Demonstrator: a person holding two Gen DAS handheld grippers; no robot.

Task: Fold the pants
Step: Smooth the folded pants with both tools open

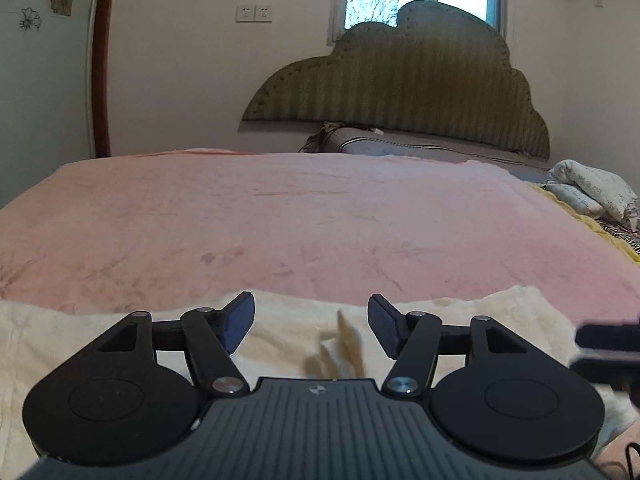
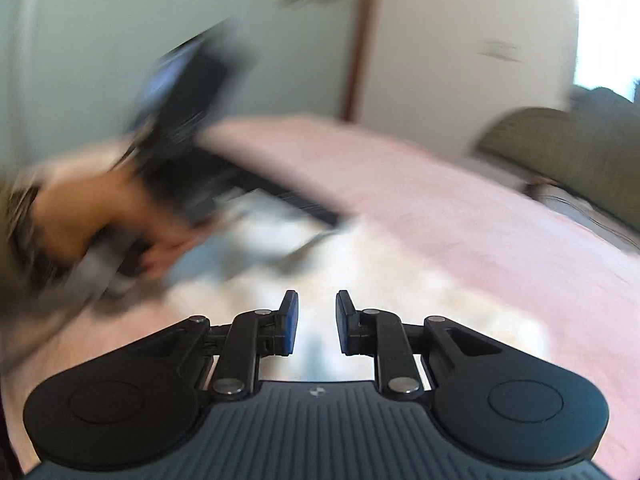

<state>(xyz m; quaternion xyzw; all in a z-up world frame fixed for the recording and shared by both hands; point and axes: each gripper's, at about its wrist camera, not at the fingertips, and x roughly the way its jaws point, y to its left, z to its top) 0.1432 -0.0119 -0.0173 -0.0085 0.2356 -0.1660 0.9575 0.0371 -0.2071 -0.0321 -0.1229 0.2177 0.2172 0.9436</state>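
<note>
Left wrist view, one cream pants (image 1: pixel 280 332) on one pink bed (image 1: pixel 320 220), left gripper (image 1: pixel 311 322) spread, right gripper (image 2: pixel 317 322) slightly parted, both empty.

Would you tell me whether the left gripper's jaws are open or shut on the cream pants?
Open. The left gripper shows a wide gap between its blue pads, with the cream pants lying below, unpinched.
</note>
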